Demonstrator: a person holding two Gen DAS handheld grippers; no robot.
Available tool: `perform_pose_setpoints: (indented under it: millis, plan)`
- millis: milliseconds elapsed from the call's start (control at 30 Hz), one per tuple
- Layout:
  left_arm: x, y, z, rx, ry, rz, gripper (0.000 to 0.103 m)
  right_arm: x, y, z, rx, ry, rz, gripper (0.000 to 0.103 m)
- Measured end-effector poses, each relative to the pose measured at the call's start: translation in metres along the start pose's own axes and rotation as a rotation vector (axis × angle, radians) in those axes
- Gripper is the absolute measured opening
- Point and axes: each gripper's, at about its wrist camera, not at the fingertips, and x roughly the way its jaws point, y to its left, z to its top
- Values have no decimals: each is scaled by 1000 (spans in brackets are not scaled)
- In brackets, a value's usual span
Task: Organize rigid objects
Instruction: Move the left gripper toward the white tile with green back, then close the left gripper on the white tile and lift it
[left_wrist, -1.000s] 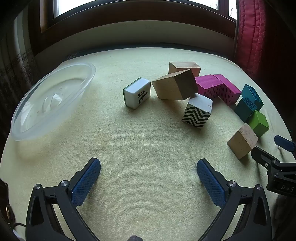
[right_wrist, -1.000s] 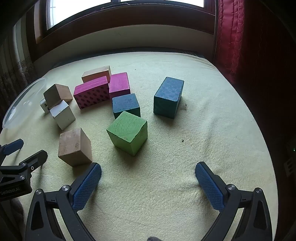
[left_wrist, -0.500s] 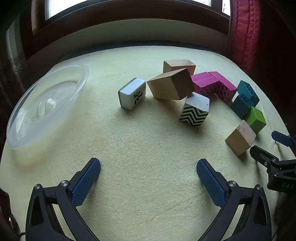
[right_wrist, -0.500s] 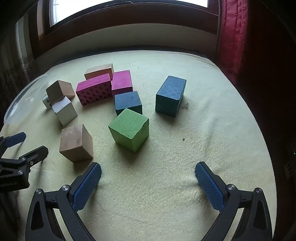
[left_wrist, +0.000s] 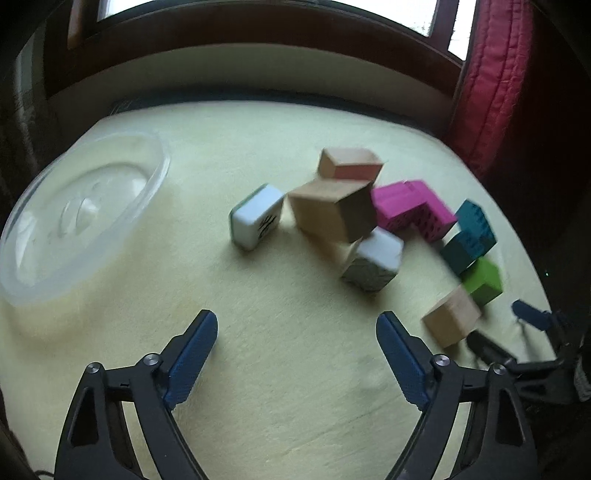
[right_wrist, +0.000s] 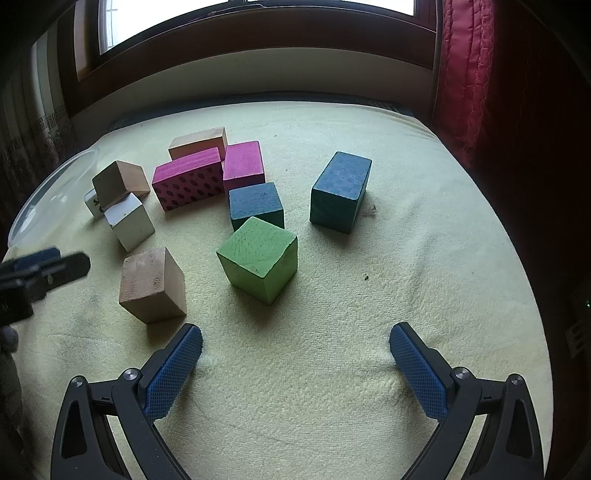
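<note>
Both tools are released: the left gripper (left_wrist: 297, 330) and the right gripper (right_wrist: 295, 341) hover with blue pads spread wide over the pale yellow towel-covered surface (right_wrist: 406, 258), holding nothing. The wooden blocks lie loosely clustered on that surface, with the green cube (right_wrist: 258, 258) directly ahead of the right gripper and the plain light-wood cube (right_wrist: 152, 285) just left of its left finger. The clear plastic bowl (left_wrist: 74, 218) sits empty at the far left, well apart from the white tile with a black character (left_wrist: 257, 220).
</note>
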Motion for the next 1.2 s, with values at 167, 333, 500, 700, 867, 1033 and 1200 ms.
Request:
perform_pose_setpoints:
  millis: [167,333,500,700,867,1033,1200]
  plan:
    - [-1,5,17,39,-41,39,85,0,0,0,1,0,0,103]
    - [9,18,30,34,-45,85,71,0,0,0,2,0,0,103]
    - [23,25,40,35,-49,93,65,0,0,0,3,0,0,103]
    - [43,27,48,42,-30,111,47,0,-1,0,3,0,0,103]
    - [48,26,50,41,-33,118,33,0,-1,0,4,0,1,103]
    - [46,23,50,54,-52,93,24,-1,-1,0,5,-1,2,103]
    - [33,18,44,86,-103,103,20,-1,-2,0,10,-3,9,103]
